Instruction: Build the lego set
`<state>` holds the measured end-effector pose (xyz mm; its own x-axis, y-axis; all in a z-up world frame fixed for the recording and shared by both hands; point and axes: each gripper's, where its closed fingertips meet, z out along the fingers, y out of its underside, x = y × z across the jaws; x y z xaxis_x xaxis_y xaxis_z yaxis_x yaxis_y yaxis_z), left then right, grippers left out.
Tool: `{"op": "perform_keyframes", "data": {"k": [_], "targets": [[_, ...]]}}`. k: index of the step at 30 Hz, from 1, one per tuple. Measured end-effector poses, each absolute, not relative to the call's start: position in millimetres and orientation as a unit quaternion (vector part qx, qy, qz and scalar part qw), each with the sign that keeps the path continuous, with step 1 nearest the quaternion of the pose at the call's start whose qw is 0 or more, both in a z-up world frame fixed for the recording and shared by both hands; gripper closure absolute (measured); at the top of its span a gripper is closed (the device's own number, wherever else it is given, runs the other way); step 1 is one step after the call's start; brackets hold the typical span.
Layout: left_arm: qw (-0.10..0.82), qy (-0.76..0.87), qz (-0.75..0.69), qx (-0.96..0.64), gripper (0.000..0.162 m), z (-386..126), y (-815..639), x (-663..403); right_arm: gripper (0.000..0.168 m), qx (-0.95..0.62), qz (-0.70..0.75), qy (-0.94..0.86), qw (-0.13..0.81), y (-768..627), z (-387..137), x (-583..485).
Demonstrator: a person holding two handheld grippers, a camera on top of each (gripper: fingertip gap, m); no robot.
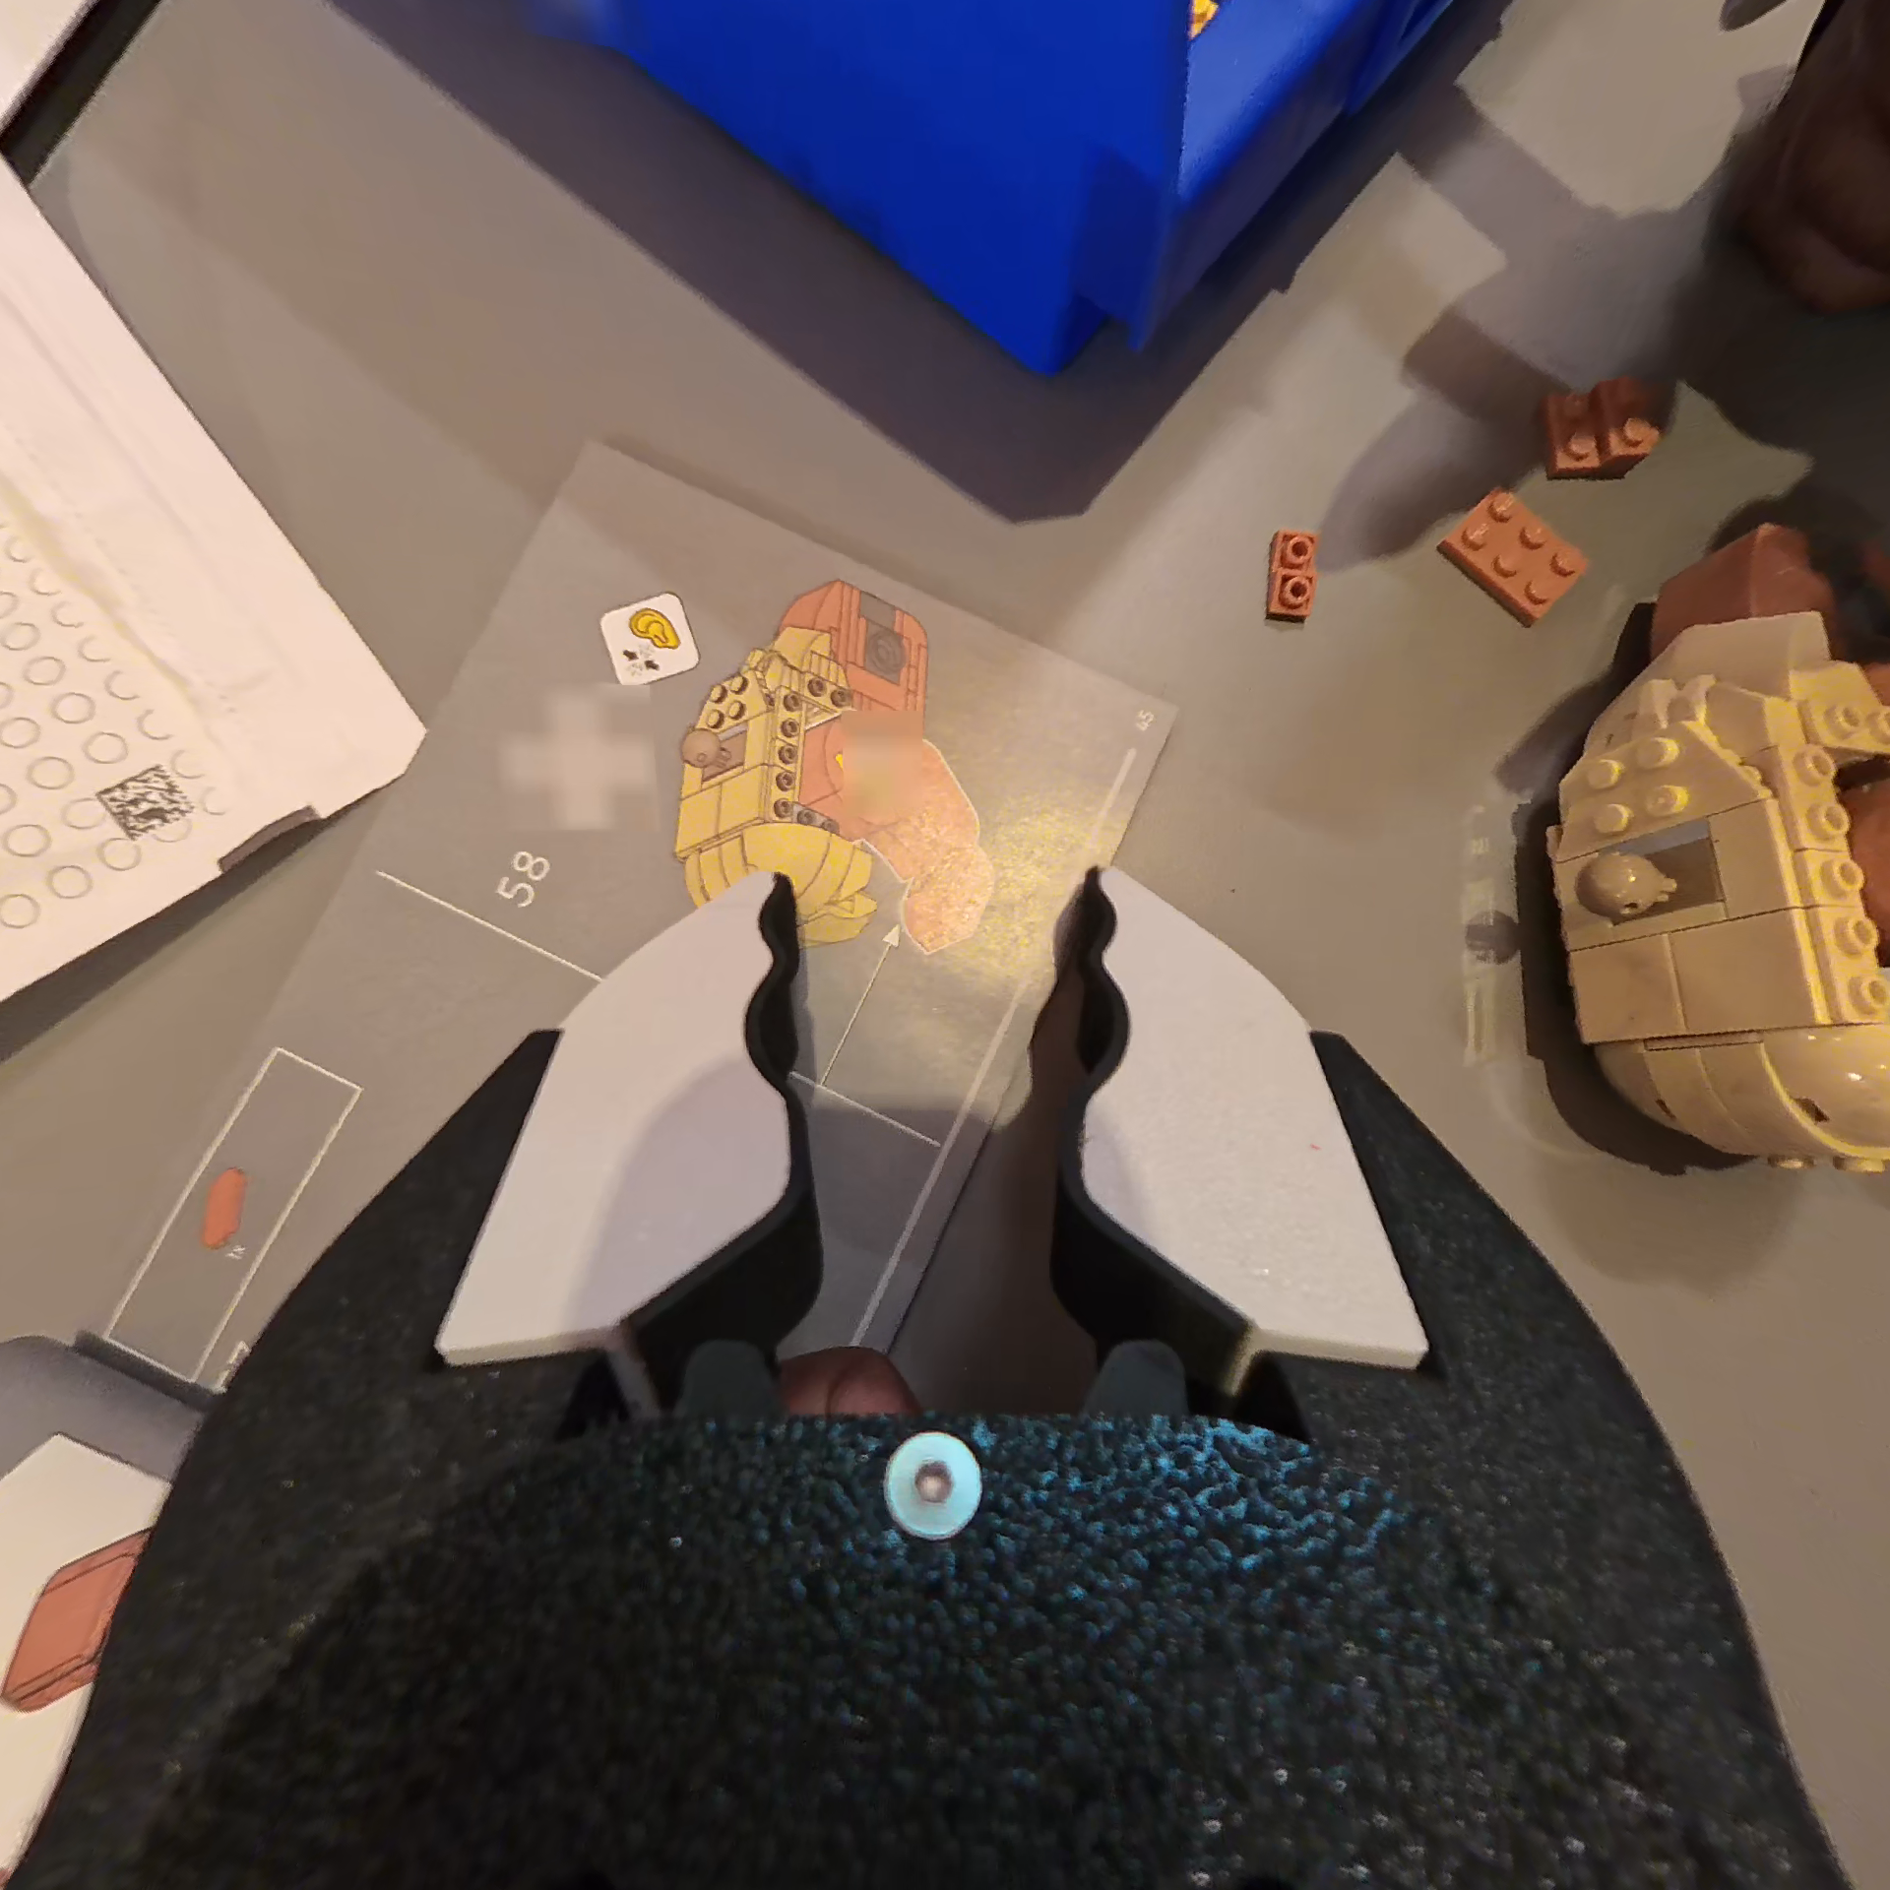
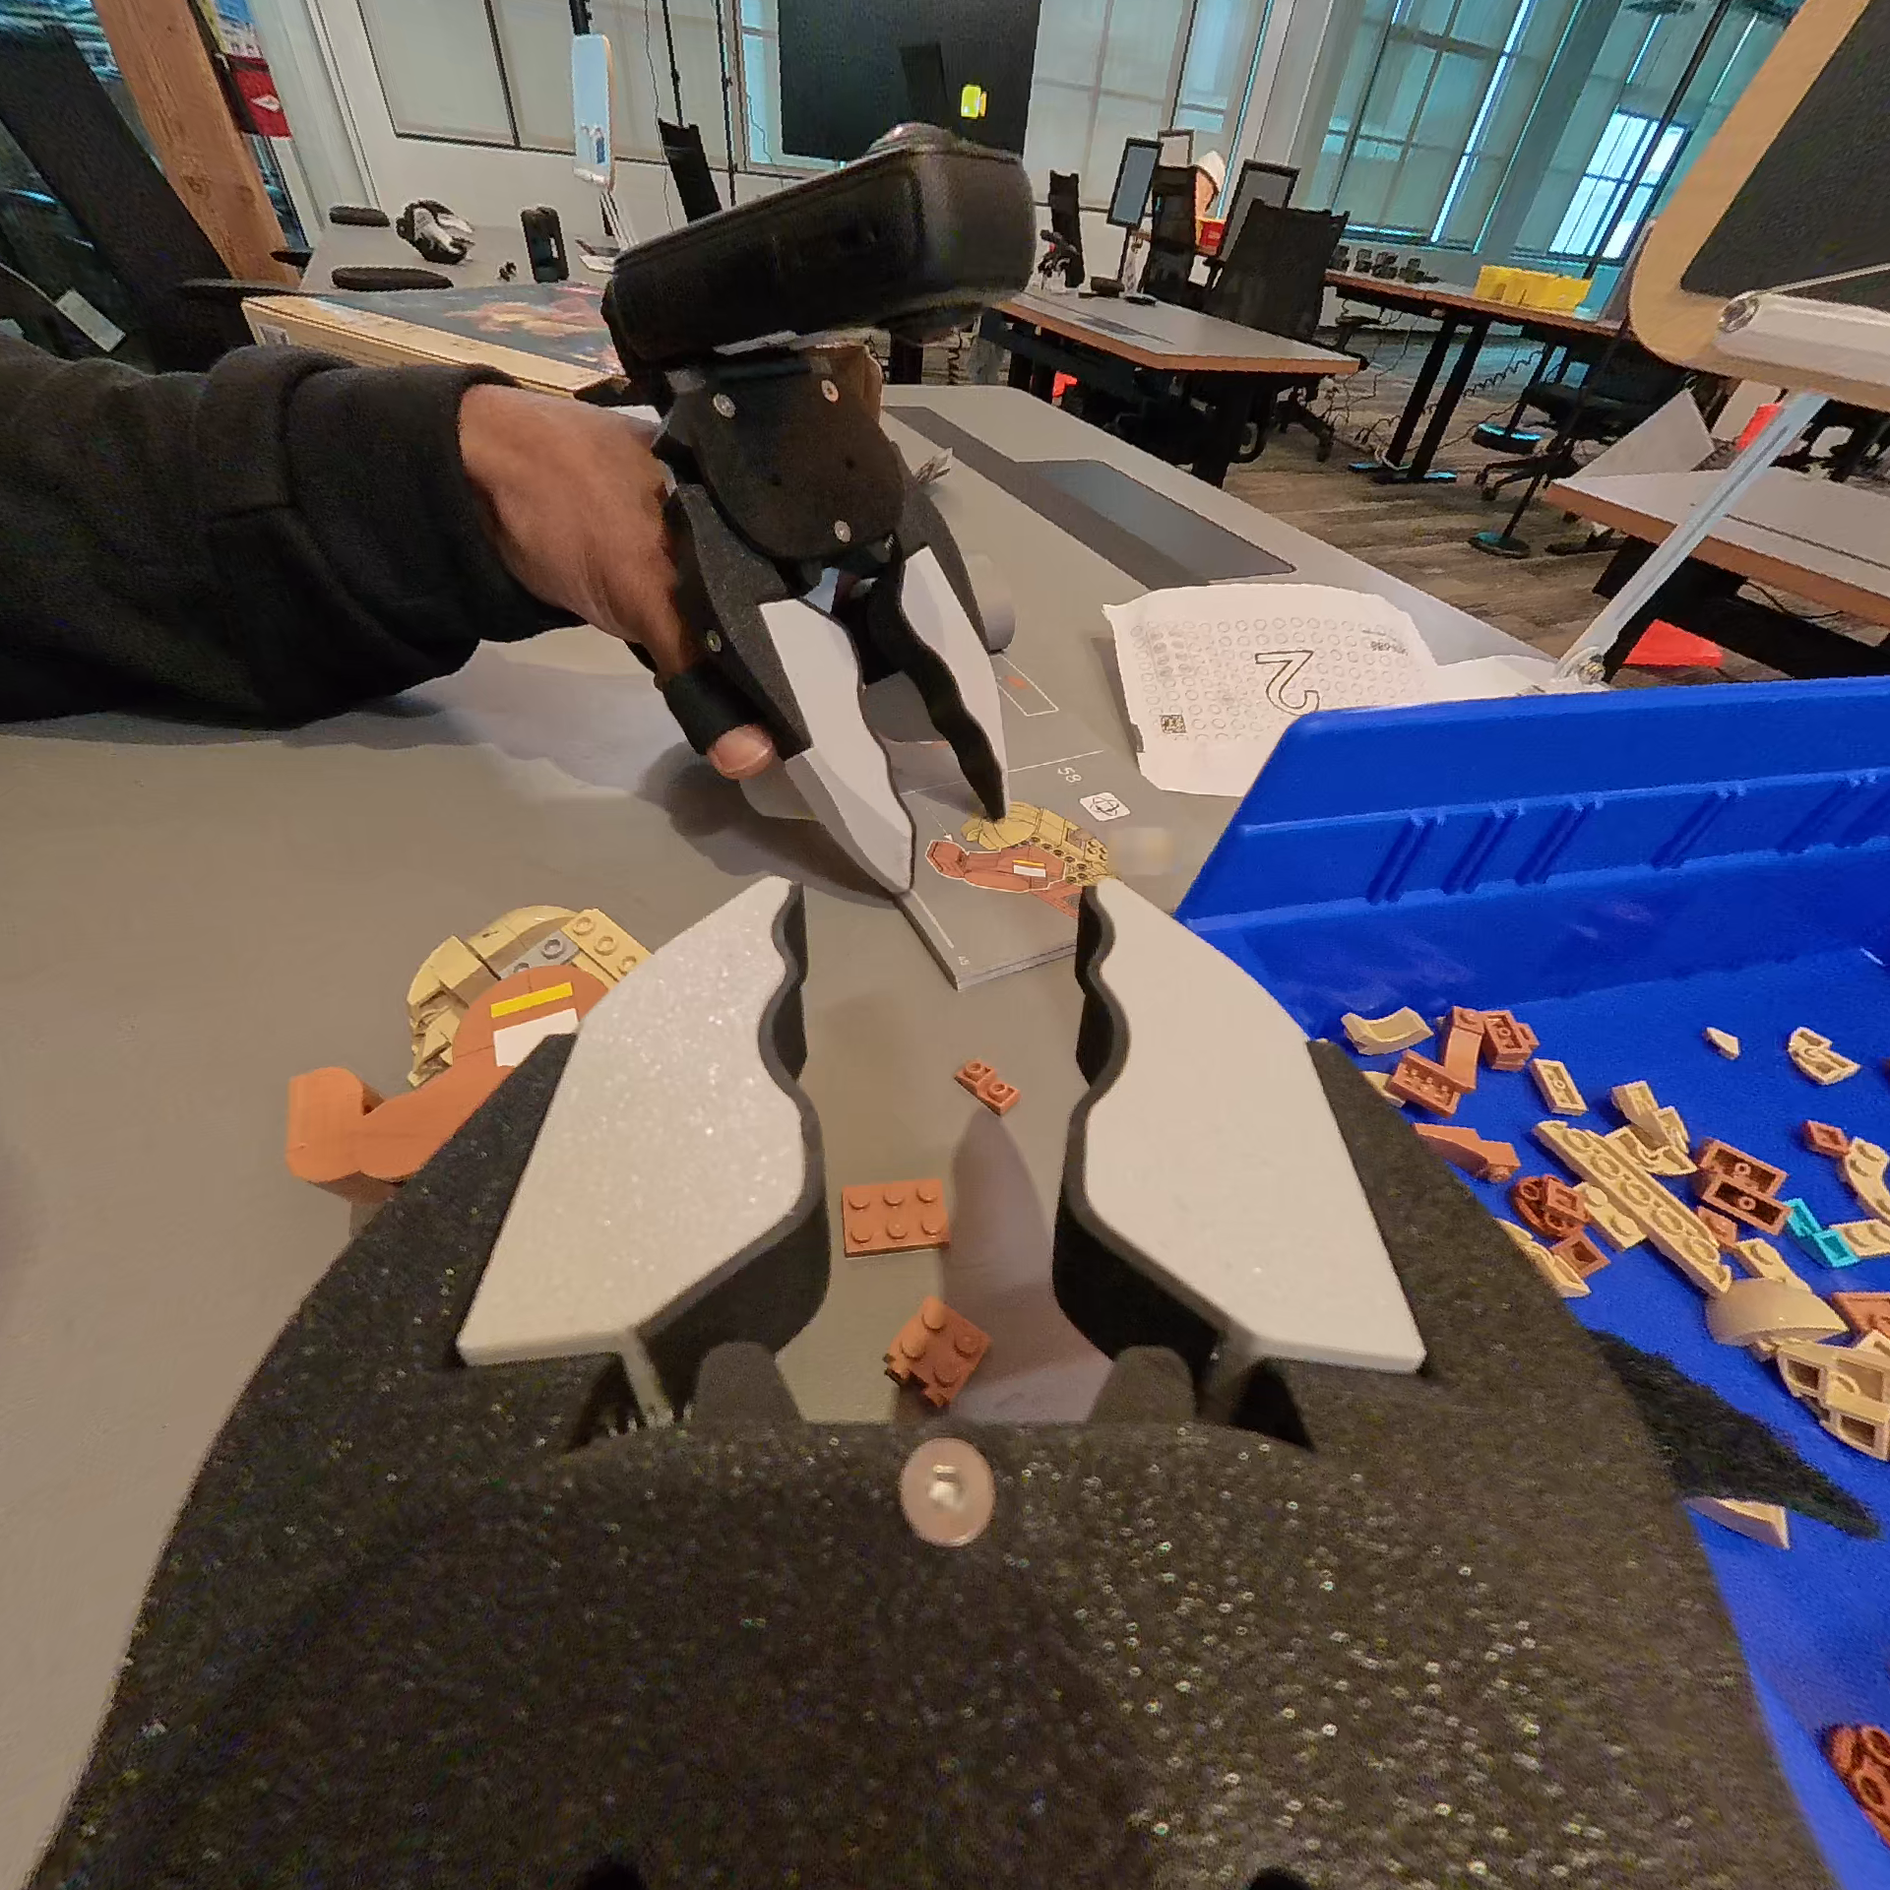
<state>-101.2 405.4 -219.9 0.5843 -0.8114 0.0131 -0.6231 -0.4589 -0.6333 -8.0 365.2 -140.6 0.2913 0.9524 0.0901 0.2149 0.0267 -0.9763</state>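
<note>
On the smooth grey table (image 2: 256, 818), a glossy blue bin (image 2: 1534, 818) of loose bricks sits right of my right claw (image 2: 939, 900), which is spread and empty. The half-built tan model (image 2: 511, 961) lies left. Three studded brown plates (image 2: 896, 1215) lie between its fingers, nearest it. My left claw (image 2: 956, 839), apart, touches the booklet (image 2: 1007, 936).

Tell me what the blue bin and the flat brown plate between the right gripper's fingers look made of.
Blue bin: likely rigid moulded plastic, semi-glossy, judging by its ribbed wall and soft sheen. Flat brown plate: hard plastic with a smooth, slightly satin finish and crisp moulded studs.
</note>
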Motion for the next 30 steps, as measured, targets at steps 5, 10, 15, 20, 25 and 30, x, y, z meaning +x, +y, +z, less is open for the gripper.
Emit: {"op": "perform_keyframes", "data": {"k": [5, 10, 15, 20, 25, 30], "targets": [[0.3, 0.427, -0.164, -0.837, 0.109, -217.5, 405.2, -101.6, 0.117, -0.602, 0.336, -0.492, 0.531, 364.0, -141.8, -10.5], [0.297, 0.446, -0.149, -0.831, 0.108, -221.8, 402.3, -97.6, 0.117, -0.603, 0.332, -0.495, 0.53, 364.3, -142.7, -11.9], [0.3, 0.443, -0.149, -0.832, 0.109, -222.2, 404.0, -98.0, 0.117, -0.606, 0.337, -0.49, 0.528, 365.4, -142.5, -11.4], [0.301, 0.439, -0.154, -0.832, 0.108, -221.3, 404.6, -98.8, 0.118, -0.607, 0.341, -0.489, 0.525, 365.6, -142.6, -11.5], [0.304, 0.432, -0.165, -0.833, 0.108, -218.6, 405.4, -100.0, 0.118, -0.609, 0.341, -0.49, 0.522, 365.6, -143.5, -12.5], [0.307, 0.422, -0.176, -0.835, 0.108, -215.5, 406.1, -100.5, 0.117, -0.605, 0.315, -0.505, 0.528, 367.1, -145.8, -17.0]]}}
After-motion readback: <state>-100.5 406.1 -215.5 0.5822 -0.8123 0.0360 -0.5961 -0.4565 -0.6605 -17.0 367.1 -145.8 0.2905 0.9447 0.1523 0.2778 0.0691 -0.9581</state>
